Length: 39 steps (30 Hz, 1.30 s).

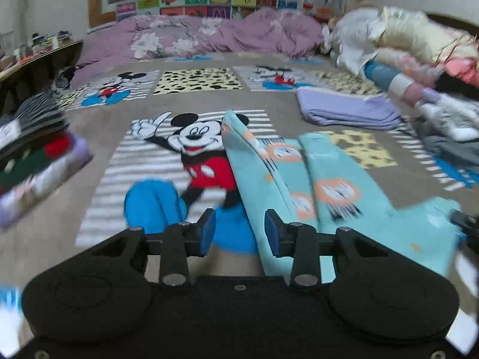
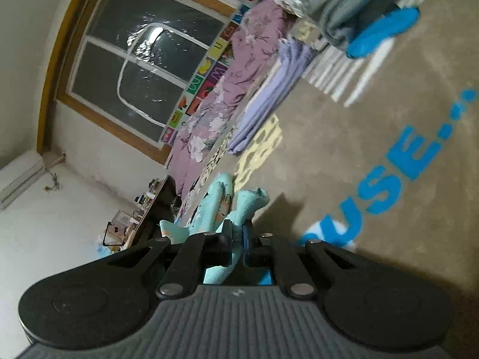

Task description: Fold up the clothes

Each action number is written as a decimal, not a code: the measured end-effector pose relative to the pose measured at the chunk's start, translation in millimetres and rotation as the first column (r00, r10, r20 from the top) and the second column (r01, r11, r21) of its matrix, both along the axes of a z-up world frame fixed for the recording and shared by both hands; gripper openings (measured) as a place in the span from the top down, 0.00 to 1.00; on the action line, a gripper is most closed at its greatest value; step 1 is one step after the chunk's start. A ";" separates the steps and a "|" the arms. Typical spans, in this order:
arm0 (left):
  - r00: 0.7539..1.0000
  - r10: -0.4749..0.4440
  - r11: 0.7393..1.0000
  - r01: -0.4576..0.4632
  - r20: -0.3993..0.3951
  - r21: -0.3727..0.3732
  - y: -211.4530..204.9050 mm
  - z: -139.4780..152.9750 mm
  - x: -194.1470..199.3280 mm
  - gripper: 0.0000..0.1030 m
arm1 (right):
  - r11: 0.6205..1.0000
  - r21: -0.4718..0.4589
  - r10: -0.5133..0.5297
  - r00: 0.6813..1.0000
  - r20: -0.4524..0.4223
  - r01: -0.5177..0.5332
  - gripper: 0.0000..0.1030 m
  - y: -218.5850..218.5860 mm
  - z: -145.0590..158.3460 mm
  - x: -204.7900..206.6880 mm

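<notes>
Turquoise garment [image 1: 329,179] printed with orange and white rounds; taupe bed cover [image 1: 269,101] with a cartoon mouse in red shorts, white stripes, yellow spotted squares; lilac folded cloth [image 1: 347,110]; mauve floral quilt [image 1: 239,33]

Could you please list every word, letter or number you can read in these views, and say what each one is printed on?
"USE..." in big blue letters, cut off at the start by the right gripper, on the brown cartoon blanket.
"U" and "M" on the coloured alphabet tiles below the window; the other tiles are too blurred to read.
The print on the turquoise garment shows pictures only, with no words.
</notes>
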State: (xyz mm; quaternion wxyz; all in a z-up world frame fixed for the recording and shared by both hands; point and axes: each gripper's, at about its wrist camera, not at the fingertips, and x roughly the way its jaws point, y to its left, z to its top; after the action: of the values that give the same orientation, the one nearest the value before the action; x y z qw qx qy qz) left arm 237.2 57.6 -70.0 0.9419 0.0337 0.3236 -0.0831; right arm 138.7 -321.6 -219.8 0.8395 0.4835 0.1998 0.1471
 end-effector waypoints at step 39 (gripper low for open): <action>0.979 -0.170 0.958 0.191 -0.110 0.212 -53.4 -54.8 160.7 0.79 | 0.999 0.032 0.036 0.998 -0.046 -0.034 0.92 -1.2 -5.5 8.7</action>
State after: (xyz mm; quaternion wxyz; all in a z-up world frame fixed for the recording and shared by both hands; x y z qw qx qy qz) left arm 397.9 4.2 -124.8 0.9051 0.1640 0.3689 -0.1336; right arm 147.4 -322.8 -225.3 0.8243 0.4961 0.2254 0.1534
